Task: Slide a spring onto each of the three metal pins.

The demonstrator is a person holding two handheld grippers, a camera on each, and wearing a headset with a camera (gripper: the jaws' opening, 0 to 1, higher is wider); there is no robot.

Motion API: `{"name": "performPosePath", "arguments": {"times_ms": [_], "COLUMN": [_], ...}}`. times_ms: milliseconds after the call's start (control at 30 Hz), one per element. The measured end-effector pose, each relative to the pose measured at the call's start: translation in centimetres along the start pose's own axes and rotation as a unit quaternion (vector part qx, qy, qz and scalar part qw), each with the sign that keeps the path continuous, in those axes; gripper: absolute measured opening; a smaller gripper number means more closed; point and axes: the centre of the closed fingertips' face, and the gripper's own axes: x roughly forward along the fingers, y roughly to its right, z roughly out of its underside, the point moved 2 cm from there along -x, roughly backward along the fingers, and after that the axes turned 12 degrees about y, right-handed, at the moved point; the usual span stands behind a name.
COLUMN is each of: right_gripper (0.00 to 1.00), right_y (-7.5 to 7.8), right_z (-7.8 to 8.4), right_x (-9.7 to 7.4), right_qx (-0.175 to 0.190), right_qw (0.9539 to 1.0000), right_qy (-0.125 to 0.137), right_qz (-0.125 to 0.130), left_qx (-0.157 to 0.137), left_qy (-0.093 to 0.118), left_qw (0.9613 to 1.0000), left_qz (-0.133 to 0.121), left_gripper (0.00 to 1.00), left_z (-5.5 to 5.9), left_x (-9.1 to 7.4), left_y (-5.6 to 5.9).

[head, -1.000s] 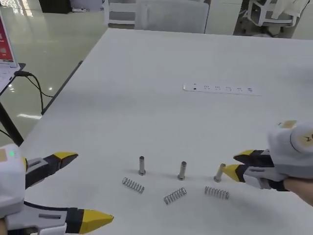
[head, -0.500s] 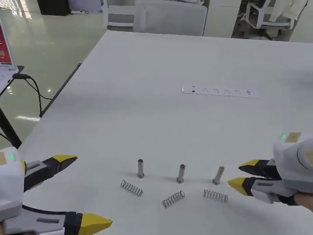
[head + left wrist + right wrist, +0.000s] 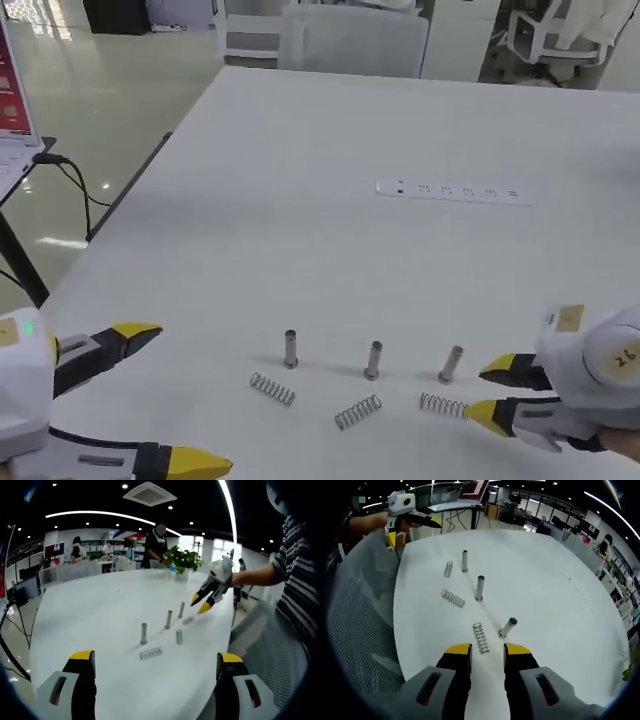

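"While both grippers hang low over the near edge of the table (image 3: pixel 300 160), how do the jaws stand?"

"Left gripper (image 3: pixel 165 398): jaws spread wide, nothing between them, well apart from the parts. Right gripper (image 3: pixel 488 390): jaws a narrow gap apart, holding nothing."

"Pins?"

"Three in a row across the head view, all upright on the table: left pin (image 3: pixel 291 349), middle pin (image 3: pixel 373 360), right pin (image 3: pixel 451 364). Each one bare."

"Springs?"

"Three, lying flat on the table, one just on the near side of each pin: left spring (image 3: pixel 272 389), middle spring (image 3: pixel 358 411), right spring (image 3: pixel 441 405). Right spring lies straight ahead of the right gripper. In the right gripper view its near end reaches the gap between the yellow tips. Touching or not, cannot tell."

"Anything else on the table?"

"Power strip (image 3: pixel 453 191), farther back, well apart from the row."
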Motion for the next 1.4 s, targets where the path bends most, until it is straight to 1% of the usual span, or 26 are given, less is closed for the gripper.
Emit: {"name": "performPosePath", "arguments": {"times_ms": [67, 200, 433, 533, 700, 833, 1000, 1200, 1300, 1400], "right_gripper": [0.23, 0.21, 0.20, 0.20, 0.20, 0.19, 0.16, 0.15, 0.15, 0.12], "right_y": [-0.2, -0.8, -0.8, -1.0, -0.7, -0.6, -0.8, -0.7, -0.7, -0.6], "right_z": [0.0, 0.4, 0.9, 0.9, 1.3, 1.2, 1.7, 2.4, 2.3, 2.4], "right_x": [0.3, 0.8, 1.7, 2.2, 2.9, 3.1, 3.2, 3.3, 3.3, 3.3], "right_qx": [-0.007, -0.027, -0.035, -0.036, -0.049, -0.047, -0.054, -0.059, -0.055, -0.058], "right_qw": [0.9999, 0.9991, 0.9983, 0.9979, 0.9968, 0.9966, 0.9953, 0.9939, 0.9941, 0.9938], "right_qy": [-0.003, -0.016, -0.030, -0.030, -0.043, -0.044, -0.053, -0.066, -0.064, -0.065], "right_qz": [-0.007, -0.030, -0.037, -0.044, -0.047, -0.052, -0.061, -0.066, -0.068, -0.070], "left_qx": [0.000, -0.001, -0.002, 0.003, 0.006, 0.006, 0.004, 0.003, 0.002, 0.003], "left_qy": [0.000, -0.001, -0.003, -0.009, -0.013, -0.014, -0.014, -0.017, -0.015, -0.013], "left_qw": [1.0000, 1.0000, 1.0000, 0.9999, 0.9999, 0.9999, 0.9999, 0.9999, 0.9999, 0.9999], "left_qz": [0.000, 0.000, 0.001, 0.002, 0.005, 0.003, 0.000, 0.002, 0.005, 0.010], "left_gripper": [0.98, 0.98, 0.98, 0.98, 0.98, 0.98, 0.98, 0.98, 0.98, 0.98], "left_z": [0.0, 0.2, 0.5, 0.7, 0.8, 0.9, 1.1, 1.2, 1.1, 0.6], "left_x": [0.0, -0.1, -0.3, -0.4, -0.4, -0.6, -0.8, -0.8, -0.7, -0.5], "left_y": [0.0, 0.1, 0.3, 0.3, 0.6, 0.5, 0.3, 0.5, 0.7, 0.9]}}
